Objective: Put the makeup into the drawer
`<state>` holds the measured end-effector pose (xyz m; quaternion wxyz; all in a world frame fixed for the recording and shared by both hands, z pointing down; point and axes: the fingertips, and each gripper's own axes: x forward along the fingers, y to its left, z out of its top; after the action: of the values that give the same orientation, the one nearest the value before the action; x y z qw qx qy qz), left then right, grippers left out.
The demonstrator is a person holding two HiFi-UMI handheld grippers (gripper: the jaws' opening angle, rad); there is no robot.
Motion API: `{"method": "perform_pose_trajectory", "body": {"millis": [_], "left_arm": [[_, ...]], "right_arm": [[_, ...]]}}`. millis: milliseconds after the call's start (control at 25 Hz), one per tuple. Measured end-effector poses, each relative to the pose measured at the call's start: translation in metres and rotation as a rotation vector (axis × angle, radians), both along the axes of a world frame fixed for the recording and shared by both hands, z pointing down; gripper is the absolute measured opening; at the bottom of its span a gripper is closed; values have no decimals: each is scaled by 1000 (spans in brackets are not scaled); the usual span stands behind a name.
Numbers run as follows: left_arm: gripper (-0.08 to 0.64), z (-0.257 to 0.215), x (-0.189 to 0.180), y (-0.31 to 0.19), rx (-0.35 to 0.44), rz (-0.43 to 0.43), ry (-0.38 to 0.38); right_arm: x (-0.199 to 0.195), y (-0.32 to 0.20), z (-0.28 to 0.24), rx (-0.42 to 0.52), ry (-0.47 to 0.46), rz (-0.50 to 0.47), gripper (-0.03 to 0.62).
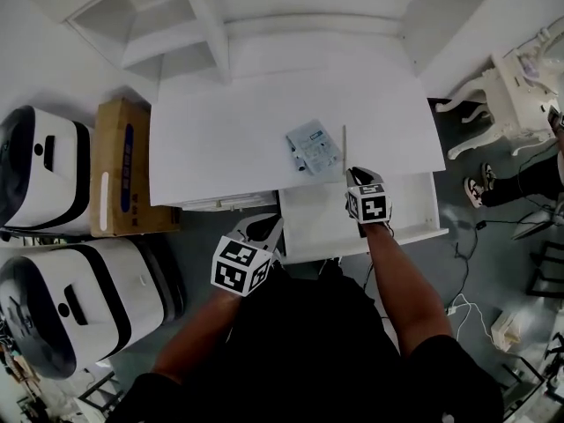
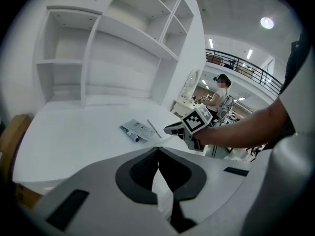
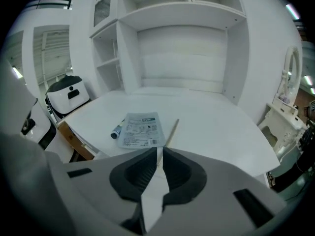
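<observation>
A flat makeup packet (image 1: 313,146) lies on the white desk (image 1: 220,130), and a small dark-capped tube (image 3: 116,131) pokes out from under the packet (image 3: 141,130). A thin pale stick (image 1: 345,148) lies just right of it. Below the desk's front right edge a white drawer (image 1: 414,203) stands pulled out. My right gripper (image 1: 355,174) hovers over the drawer at the desk edge, shut and empty, its tips (image 3: 158,151) close to the near end of the stick (image 3: 172,131). My left gripper (image 1: 275,223) hangs lower, left of the drawer, shut with nothing in it (image 2: 158,154).
A white shelf unit (image 1: 220,25) rises behind the desk. A cardboard box (image 1: 123,166) and two white machines (image 1: 44,179) stand on the floor to the left. A white vanity table (image 1: 515,86) and another person's feet (image 1: 480,188) are at the right.
</observation>
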<state>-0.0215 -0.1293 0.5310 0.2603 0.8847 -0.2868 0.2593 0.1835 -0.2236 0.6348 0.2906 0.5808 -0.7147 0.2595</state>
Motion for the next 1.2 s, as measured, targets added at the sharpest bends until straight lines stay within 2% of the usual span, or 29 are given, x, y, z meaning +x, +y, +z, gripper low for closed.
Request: {"method": "perform_pose_trajectory", "body": {"millis": [160, 360, 600, 880, 1200], "left_arm": [[11, -3, 1, -2, -6, -29, -8], [11, 0, -5, 0, -25, -68, -25], [11, -5, -7, -2, -19, -96, -17], [11, -12, -11, -4, 2, -106, -15], [11, -18, -9, -2, 16, -100, -4]], "right_arm": [[4, -14, 25, -98, -34, 25, 50], [0, -25, 39, -153, -50, 34, 80], [4, -26, 44, -161, -81, 88, 78], [14, -29, 47, -190, -231, 261, 46], [18, -29, 48, -187, -306, 305, 44]]}}
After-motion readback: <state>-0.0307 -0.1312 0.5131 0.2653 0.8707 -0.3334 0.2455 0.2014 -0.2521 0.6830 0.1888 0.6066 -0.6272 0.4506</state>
